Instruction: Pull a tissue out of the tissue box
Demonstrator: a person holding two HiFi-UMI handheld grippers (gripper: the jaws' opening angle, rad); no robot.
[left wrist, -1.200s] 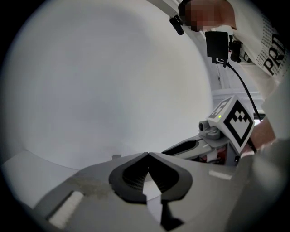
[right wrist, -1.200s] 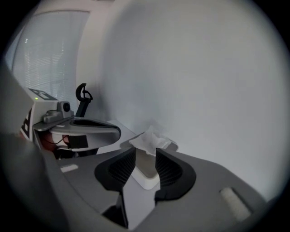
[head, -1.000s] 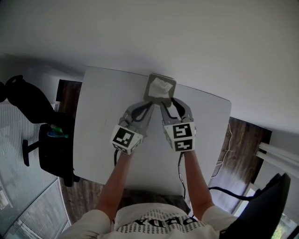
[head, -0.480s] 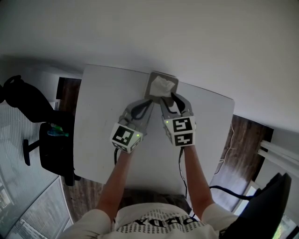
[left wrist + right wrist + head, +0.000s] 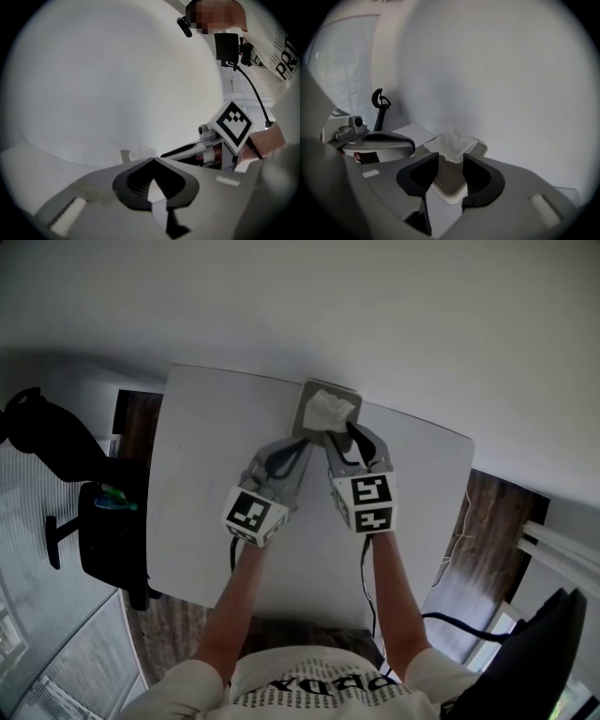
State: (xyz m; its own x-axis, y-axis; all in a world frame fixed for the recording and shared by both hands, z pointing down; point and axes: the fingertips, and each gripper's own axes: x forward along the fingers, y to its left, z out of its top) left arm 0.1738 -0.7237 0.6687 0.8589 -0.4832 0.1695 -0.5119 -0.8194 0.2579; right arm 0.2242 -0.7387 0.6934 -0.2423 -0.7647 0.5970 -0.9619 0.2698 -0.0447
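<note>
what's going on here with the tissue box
A person holds tongs in each hand over a white table. The right tongs have just been opening and now stand open, with the tissue poking from the tissue box at their gap, not pinched. The left tongs are shut and empty, tips by the box's near left corner.

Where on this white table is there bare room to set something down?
The table is bare left of the left gripper, out to its left edge, and right of the right gripper. It is crowded at the far edge, where both grippers meet the tissue box.
</note>
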